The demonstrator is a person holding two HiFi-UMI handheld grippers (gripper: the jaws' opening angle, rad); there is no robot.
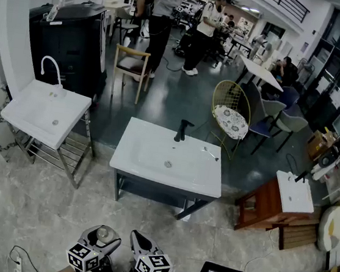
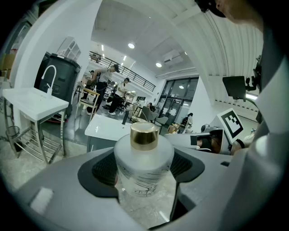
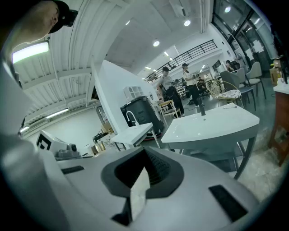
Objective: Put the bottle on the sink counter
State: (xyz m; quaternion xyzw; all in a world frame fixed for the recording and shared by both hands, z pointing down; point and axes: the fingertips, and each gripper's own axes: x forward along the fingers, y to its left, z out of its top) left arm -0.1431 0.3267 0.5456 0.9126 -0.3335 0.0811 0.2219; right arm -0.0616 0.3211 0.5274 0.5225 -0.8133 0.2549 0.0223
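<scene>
One frosted, gold-capped bottle [image 2: 143,164] is clamped in the left gripper [image 1: 99,238], fingers spread wide around it. Right gripper [image 3: 143,176] fingers together, empty. Carry step: sink tabletop [image 1: 204,183] well ahead, probably the centre unit. Next: approach, set bottle upright, release.

L tool [image 1: 103,236] jaws wide, clamped on bottle [image 2: 143,164], R tool [image 1: 138,240] just beside, jaws together, empty

Gold-capped bottle [image 2: 143,167], held in left gripper [image 2: 144,170] jaws — sink counter [image 2: 106,128] beyond
</scene>
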